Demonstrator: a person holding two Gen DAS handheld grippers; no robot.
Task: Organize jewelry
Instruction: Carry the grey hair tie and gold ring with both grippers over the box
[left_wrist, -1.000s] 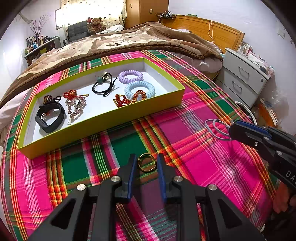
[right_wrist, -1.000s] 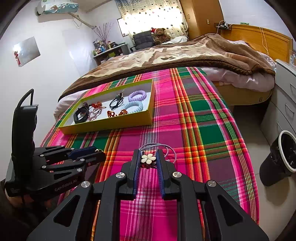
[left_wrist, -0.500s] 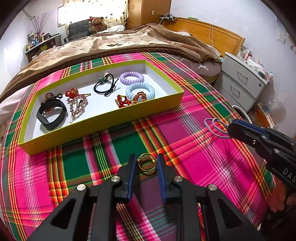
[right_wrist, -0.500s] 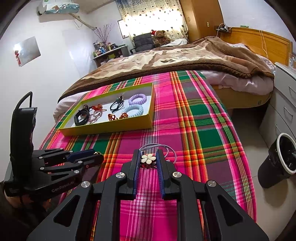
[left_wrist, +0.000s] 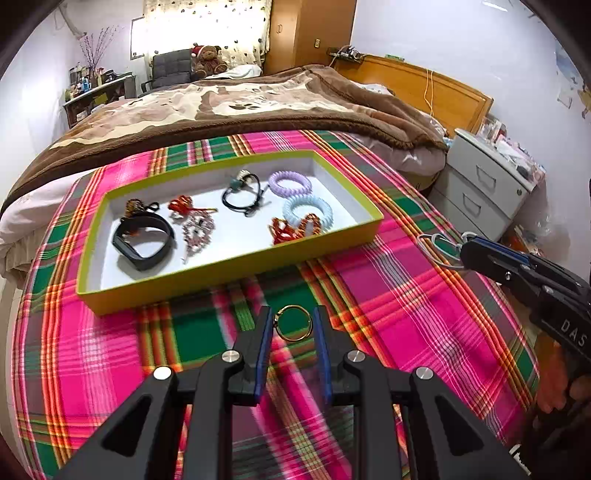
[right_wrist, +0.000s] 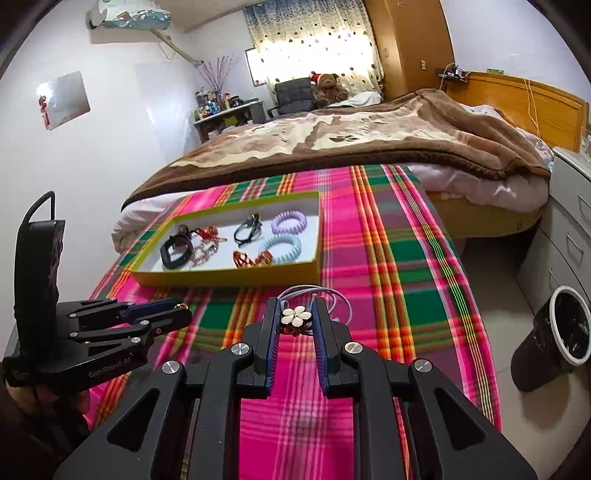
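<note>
Left gripper pinching a thin gold metal ring between narrowly parted jaws above the pink-and-green plaid cloth, right gripper clamping a white flower-shaped hair tie with pale cords, shallow yellow-green tray of jewelry lying just beyond both.

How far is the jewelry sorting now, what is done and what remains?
Done: several hair ties, clips and a black band lie in the yellow-green tray. In hand: the left gripper holds a gold ring, the right gripper a flower hair tie. Left: placing both in the tray.
</note>
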